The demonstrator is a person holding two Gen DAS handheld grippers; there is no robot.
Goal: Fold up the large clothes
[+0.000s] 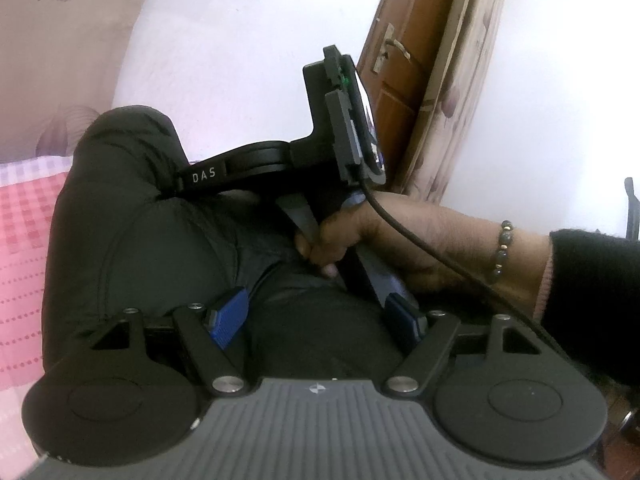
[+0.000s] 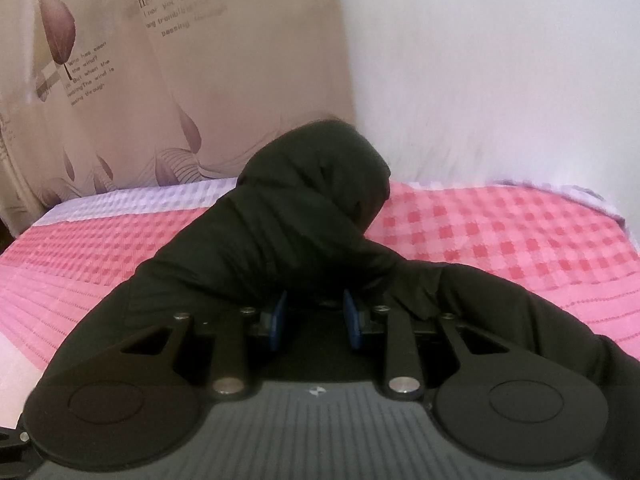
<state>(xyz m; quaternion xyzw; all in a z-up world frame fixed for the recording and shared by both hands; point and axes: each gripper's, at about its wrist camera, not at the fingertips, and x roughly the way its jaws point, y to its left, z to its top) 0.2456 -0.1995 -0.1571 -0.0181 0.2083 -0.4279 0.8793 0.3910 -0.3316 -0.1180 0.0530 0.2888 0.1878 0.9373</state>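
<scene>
Keeping the left gripper (image 1: pixel 316 316) wide apart, with its blue pads (image 1: pixel 226 316) pressing on nothing. Viewing the black jacket (image 1: pixel 140 220) directly ahead of and below those tips, bunched in thick folds and spreading off to their left. Keeping the right gripper (image 2: pixel 316 316) narrowed to a small gap, tips pushed up against the same jacket; not showing clearly whether cloth is being pinched between its pads (gap too dark to read), so cannot tell clamped from merely close. Rising ahead of the right tips in a rounded hump, then trailing off to their right as a low sleeve-like run. Lying throughout on a pink checked bedcover (image 2: pixel 500 240), showing on both sides of the right tips and to the left of the left ones. Crossing just beyond the left tips: the right tool seen from the side, its nose buried in the jacket, gripped by the right hand (image 1: pixel 360 240) wearing a beaded bracelet (image 1: pixel 502 246), with a black cable (image 1: pixel 400 224) trailing over the wrist. Hanging far ahead of the right tips: a printed curtain (image 2: pixel 120 80).
</scene>
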